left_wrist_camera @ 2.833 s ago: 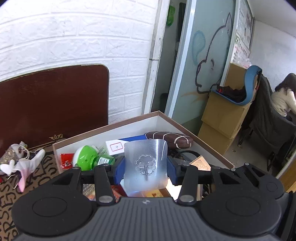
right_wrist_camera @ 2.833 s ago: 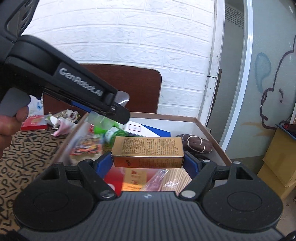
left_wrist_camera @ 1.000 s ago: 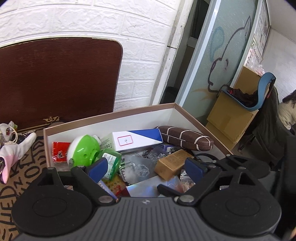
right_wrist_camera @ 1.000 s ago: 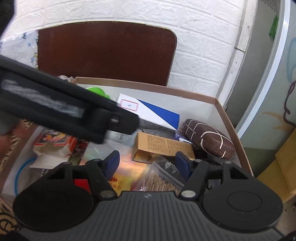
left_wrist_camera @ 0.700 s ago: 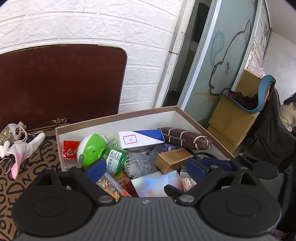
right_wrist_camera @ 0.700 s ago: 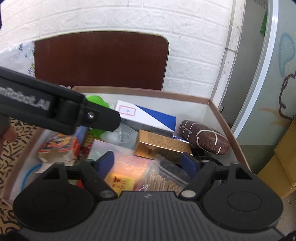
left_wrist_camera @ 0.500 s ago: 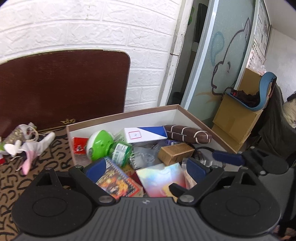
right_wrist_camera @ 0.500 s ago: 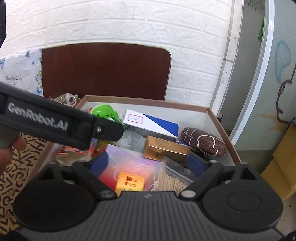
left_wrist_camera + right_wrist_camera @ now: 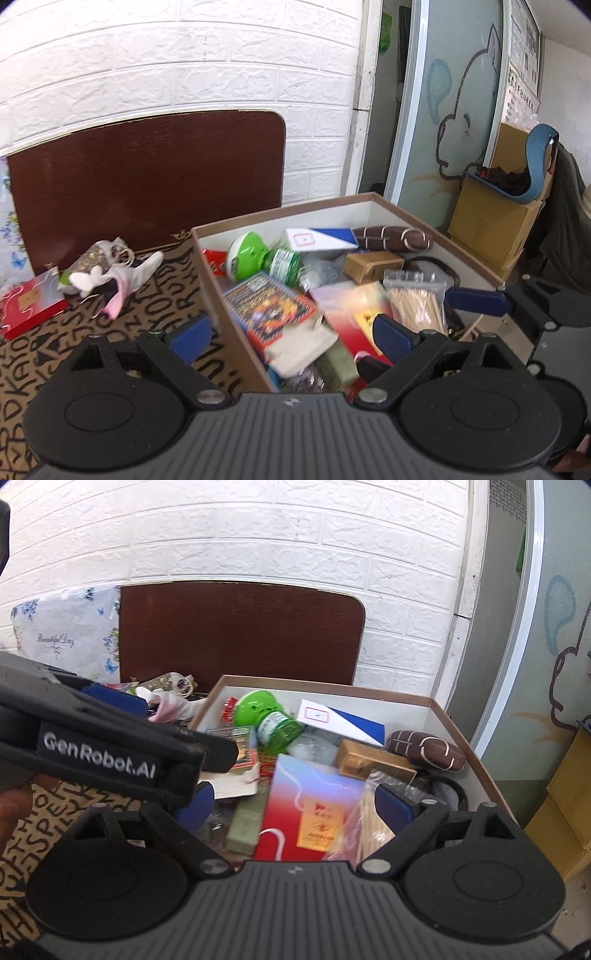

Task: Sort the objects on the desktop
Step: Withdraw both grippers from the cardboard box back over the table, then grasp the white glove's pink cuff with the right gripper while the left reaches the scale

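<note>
Open box [image 9: 436, 225] on the patterned surface [image 9: 51, 354], the landmark. Inside: gold carton [image 9: 373, 762] near the far right corner beside a brown case [image 9: 426, 750]; green bottle [image 9: 275, 727] toward the far left. Left hand-held gripper [image 9: 291, 334] released, straddling the box's near-left wall (nothing grasped). Right hand-held gripper [image 9: 295, 805] likewise released, above the contents.

The cardboard box [image 9: 402, 218] is brown outside, white inside. In it: a green-and-white round device [image 9: 245, 254], a white carton with a blue triangle [image 9: 321, 238], a dark brown case with pale stripes [image 9: 391, 238], a gold box [image 9: 373, 762]. The tablecloth [image 9: 44, 354] is tan with black letters. The wall [image 9: 177, 55] is white brick.
</note>
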Motion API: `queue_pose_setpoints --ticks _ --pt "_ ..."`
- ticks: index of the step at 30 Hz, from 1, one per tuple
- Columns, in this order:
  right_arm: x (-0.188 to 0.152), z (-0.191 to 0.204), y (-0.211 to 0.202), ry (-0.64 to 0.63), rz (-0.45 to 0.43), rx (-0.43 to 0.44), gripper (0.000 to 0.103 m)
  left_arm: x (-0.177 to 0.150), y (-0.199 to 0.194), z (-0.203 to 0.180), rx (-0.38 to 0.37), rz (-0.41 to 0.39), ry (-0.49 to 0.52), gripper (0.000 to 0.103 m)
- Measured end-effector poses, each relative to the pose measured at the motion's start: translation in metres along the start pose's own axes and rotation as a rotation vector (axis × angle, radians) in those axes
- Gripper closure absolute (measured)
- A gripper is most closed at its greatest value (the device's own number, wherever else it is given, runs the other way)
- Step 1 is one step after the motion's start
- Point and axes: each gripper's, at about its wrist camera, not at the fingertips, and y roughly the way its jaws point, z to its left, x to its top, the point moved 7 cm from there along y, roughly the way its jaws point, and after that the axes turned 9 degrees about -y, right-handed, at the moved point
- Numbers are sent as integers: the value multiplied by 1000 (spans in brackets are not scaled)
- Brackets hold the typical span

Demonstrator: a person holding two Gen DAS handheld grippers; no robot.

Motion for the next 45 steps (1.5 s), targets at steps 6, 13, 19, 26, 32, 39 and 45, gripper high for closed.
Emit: queue_pose_setpoints --ticks 6,13,19,26,32,39,45 --pt "-2 37 -10 -20 -1 44 11 -20 -26 26 9 -5 -20 6" --pt "4 94 2 -71 9 140 11 -30 -47 74 63 -19 -69 6" --pt "23 137 21 -139 -13 195 11 -29 -53 123 114 -35 -143 6" --pt "41 172 59 -146 -44 202 11 -20 -43 174 157 -42 -204 6" --pt "50 193 100 -159 -55 169 13 -9 -17 209 151 -24 -266 8" --pt "60 197 150 -128 -51 122 27 4 23 240 177 -21 -294 16" --pt "64 192 190 -85 -34 77 42 7 61 268 203 14 -339 33"
